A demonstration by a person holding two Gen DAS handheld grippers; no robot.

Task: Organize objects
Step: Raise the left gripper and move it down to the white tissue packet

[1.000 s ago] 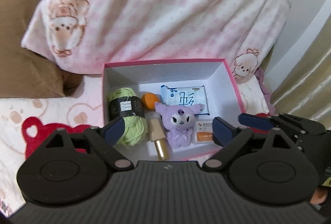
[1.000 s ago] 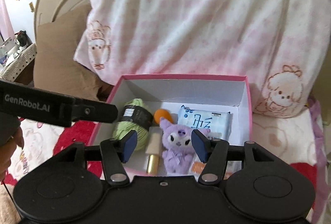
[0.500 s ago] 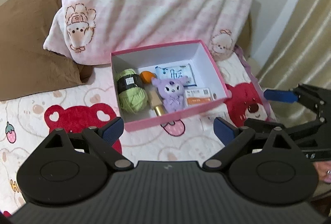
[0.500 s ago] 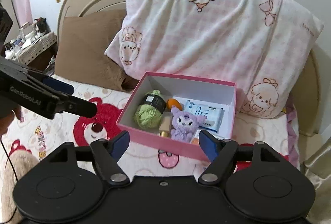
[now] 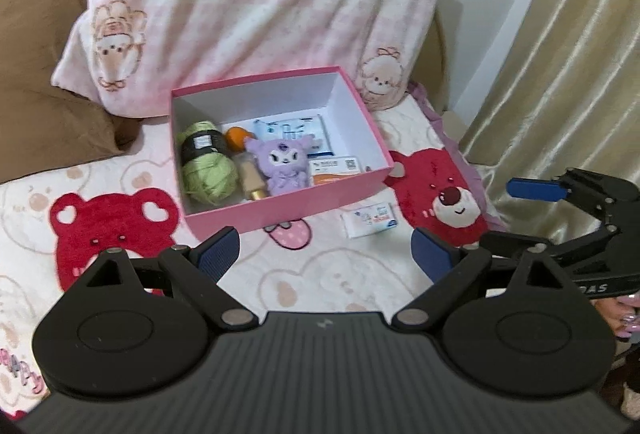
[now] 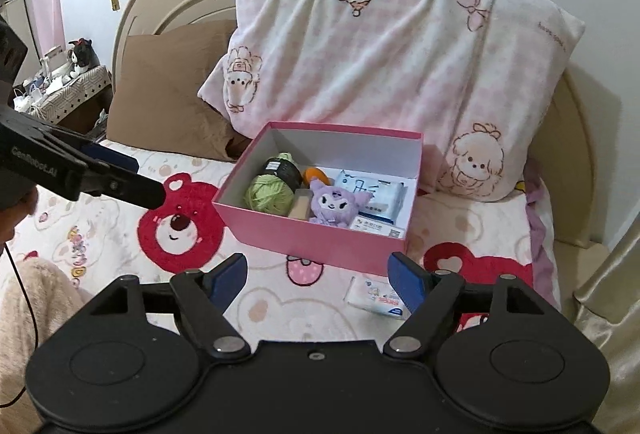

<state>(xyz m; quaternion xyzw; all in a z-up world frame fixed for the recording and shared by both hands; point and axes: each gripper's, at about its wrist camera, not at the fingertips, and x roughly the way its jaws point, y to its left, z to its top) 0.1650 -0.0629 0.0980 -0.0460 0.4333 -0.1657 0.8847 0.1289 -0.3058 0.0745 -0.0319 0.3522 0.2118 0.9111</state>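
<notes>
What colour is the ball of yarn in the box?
The yarn ball is light green with a black label band, clearest in the left wrist view.

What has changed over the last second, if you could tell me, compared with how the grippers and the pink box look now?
Both grippers have drawn back from the pink box: the left gripper and right gripper were close above its contents and now sit well short of it, open and empty. Nothing was taken hold of or let go. The green yarn, purple plush and tissue pack lie in the box as before. A small packet on the blanket is now in view.
</notes>
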